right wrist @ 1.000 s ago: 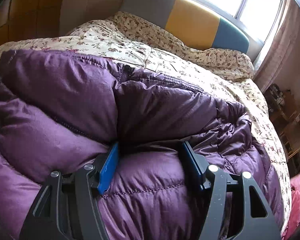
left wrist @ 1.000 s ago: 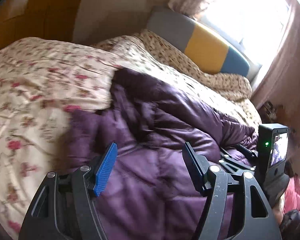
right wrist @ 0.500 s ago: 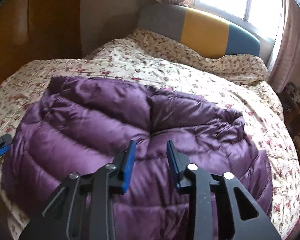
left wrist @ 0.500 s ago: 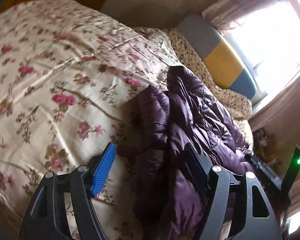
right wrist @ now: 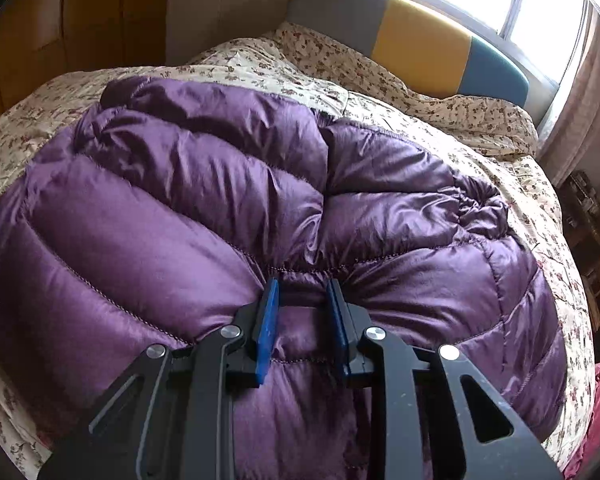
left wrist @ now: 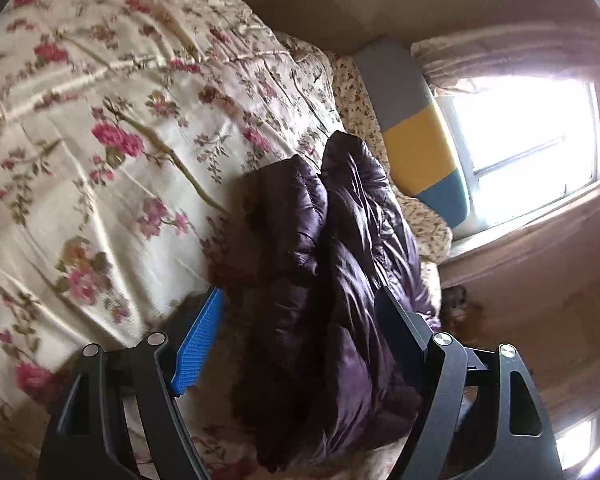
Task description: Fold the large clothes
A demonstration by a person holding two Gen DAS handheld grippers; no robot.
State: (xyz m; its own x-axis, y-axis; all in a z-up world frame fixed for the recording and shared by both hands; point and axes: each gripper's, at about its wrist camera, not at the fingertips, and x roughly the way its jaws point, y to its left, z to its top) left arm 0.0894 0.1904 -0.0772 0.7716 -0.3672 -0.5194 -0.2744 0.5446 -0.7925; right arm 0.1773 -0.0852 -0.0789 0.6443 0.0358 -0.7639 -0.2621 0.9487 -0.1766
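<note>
Purple down jacket [right wrist: 228, 208] lies bunched on the bed, on the floral bedspread [right wrist: 440, 92], quilted panels puffed up, a deep crease running down its middle. In the left wrist view the same jacket [left wrist: 340, 264] appears as a dark, narrow ridge along the bedspread [left wrist: 100, 128].

Right gripper [right wrist: 302, 300]: fingers partly closed, a narrow gap between the blue pads [right wrist: 269, 320], tips pressed into the jacket at a stitched seam with a pinch of fabric bulging between them. Whether the fabric is truly clamped: cannot tell.

Left gripper [left wrist: 300, 308]: fingers spread wide, holding nothing; the jacket's near edge lies between them, contact unclear.

Surroundings: grey, yellow and blue headboard [right wrist: 420, 40] at the far end of the bed, bright window [right wrist: 540, 4] behind it, curtain [right wrist: 580, 92] to the right.
</note>
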